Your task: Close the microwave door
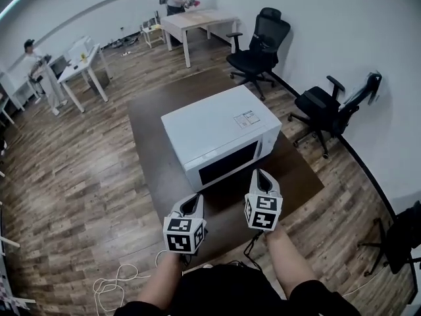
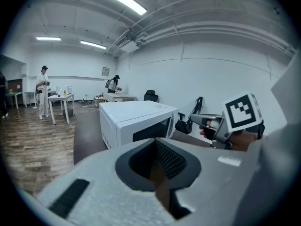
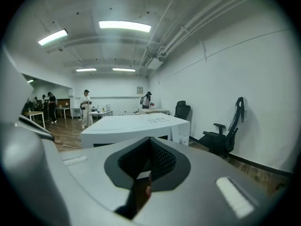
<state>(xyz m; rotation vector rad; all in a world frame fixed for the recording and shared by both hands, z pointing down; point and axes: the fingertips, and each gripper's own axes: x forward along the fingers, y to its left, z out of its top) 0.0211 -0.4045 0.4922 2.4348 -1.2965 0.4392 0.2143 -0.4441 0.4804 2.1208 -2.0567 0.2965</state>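
A white microwave (image 1: 220, 133) stands on a dark brown table (image 1: 148, 110), its front toward me. Its door with the dark window (image 1: 228, 162) lies flush with the body, closed. Both grippers hover in front of it, apart from it and touching nothing. My left gripper (image 1: 195, 200) is at the lower left with its jaws together and nothing between them. My right gripper (image 1: 261, 175) is a little nearer the door's right end, also shut and empty. The left gripper view shows the microwave (image 2: 136, 121) ahead and the right gripper (image 2: 200, 120) beside it. The microwave (image 3: 134, 125) fills the middle of the right gripper view.
Two black office chairs (image 1: 260, 45) (image 1: 325, 110) stand right of the table by the wall. White desks (image 1: 197, 20) (image 1: 82, 68) and two people are far back. A white cable (image 1: 115, 282) lies on the wooden floor at my lower left.
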